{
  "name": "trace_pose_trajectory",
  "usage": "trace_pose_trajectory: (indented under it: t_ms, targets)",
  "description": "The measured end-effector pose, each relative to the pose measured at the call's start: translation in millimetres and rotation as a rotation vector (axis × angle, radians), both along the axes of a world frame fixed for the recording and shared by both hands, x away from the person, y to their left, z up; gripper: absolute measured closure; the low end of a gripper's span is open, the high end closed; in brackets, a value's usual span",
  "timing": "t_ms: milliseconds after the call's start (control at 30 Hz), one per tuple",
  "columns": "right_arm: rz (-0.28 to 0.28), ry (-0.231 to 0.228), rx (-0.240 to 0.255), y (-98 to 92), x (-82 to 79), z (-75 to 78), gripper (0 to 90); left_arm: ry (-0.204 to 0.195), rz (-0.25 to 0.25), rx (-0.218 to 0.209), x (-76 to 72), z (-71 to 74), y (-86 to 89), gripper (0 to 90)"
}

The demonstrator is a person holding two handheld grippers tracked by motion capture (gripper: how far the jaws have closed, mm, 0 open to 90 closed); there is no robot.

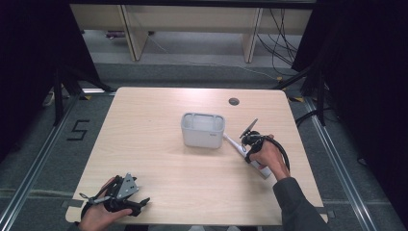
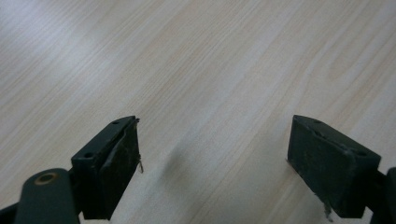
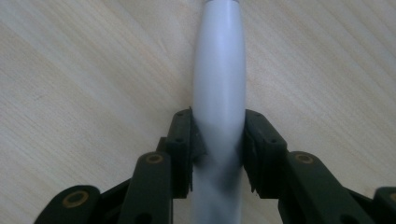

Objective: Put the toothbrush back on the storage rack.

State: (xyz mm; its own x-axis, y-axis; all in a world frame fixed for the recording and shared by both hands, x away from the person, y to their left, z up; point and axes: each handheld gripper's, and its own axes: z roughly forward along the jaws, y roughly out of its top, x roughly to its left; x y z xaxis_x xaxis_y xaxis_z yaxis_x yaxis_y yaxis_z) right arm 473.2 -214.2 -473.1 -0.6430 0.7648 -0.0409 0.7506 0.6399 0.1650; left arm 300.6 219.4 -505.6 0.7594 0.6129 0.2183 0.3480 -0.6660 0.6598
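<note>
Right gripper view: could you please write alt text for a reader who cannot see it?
Two black jaws of the right gripper press on both sides of a white electric toothbrush handle lying on the light wooden table. The handle runs up and out of frame.

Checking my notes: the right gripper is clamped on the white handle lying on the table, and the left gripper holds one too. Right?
Not quite. The left gripper holds nothing; the left gripper view shows open jaws over bare table. The right gripper does clamp the white handle.
</note>
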Motion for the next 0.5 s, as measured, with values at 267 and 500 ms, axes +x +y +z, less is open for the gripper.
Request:
trace_pose_trajectory:
  t_ms: [267,500]
  targets:
    - [-0.021,0.042,-0.009,2.0,2.9,0.4,66.0,0.0,-0.004,0.003,-0.1,0.1,-0.5,16.4]
    - [0.001,0.064,-0.043,6.3,6.0,1.1,66.1,0.001,-0.001,0.0,-0.1,0.0,-0.3,16.4]
